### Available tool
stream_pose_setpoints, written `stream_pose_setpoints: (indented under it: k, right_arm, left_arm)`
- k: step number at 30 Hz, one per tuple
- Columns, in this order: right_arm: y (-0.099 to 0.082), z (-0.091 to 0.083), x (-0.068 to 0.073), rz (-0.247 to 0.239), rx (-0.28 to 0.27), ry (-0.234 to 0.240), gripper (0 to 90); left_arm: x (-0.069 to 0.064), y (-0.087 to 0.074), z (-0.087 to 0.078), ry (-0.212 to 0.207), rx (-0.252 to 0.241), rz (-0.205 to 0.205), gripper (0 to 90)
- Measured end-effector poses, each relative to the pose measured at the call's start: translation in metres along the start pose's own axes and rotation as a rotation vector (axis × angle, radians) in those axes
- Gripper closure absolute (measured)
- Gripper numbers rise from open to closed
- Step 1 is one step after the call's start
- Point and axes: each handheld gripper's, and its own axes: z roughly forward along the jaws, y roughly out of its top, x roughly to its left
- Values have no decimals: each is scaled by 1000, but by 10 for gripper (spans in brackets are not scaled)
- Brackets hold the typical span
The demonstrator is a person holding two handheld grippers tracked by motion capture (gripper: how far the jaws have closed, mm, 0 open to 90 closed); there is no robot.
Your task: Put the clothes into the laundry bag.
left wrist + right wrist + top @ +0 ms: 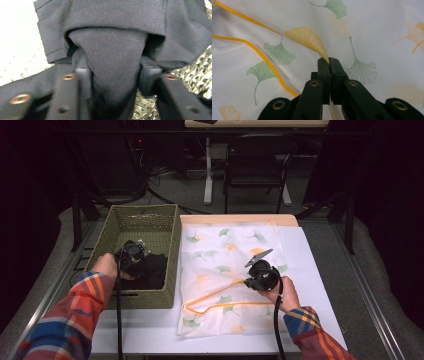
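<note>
A black cloth (156, 270) lies in the woven green basket (145, 211) at the left of the table. My left gripper (136, 256) reaches into the basket, and in the left gripper view a thick fold of the black cloth (112, 50) fills the gap of my left gripper (113, 68), both pads pressing on it. A white cloth (225, 250) printed with green and yellow leaves and edged in orange is spread to the right of the basket. My right gripper (251, 280) rests on it, shut, with a pinch of the white cloth (307, 37) pulled up into my right gripper's (328, 60) tips.
The basket and cloth sit on a white board (312, 275) that covers the table top. A dark chair (257, 160) and table legs stand beyond the far edge. Metal rails run along both sides of the table.
</note>
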Motion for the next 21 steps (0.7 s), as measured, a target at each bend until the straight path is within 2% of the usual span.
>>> stream_pose_setpoints:
  k: [3,5,8,11,15,18,21]
  right_arm:
    - [0,0,0,1,1,-1,894]
    - [0,0,0,-1,0,0,894]
    - [0,0,0,0,1,0,893]
    - [0,0,0,-2,1,0,893]
    - [0,0,0,-1,-1,0,893]
    - [0,0,0,1,0,-1,893]
    - [0,0,0,-1,0,-2,893]
  left_arm:
    - [1,-1,1,3,4,7,386]
    - [2,-2,2,8,11,-4,314]
    - [4,-2,7,1,29,-7,253]
    - [4,-1,13,0,61,8,223]
    - [5,1,19,-11,60,10,257]
    - [5,1,20,-38,59,30,380]
    - [4,-1,20,-49,48,25,494]
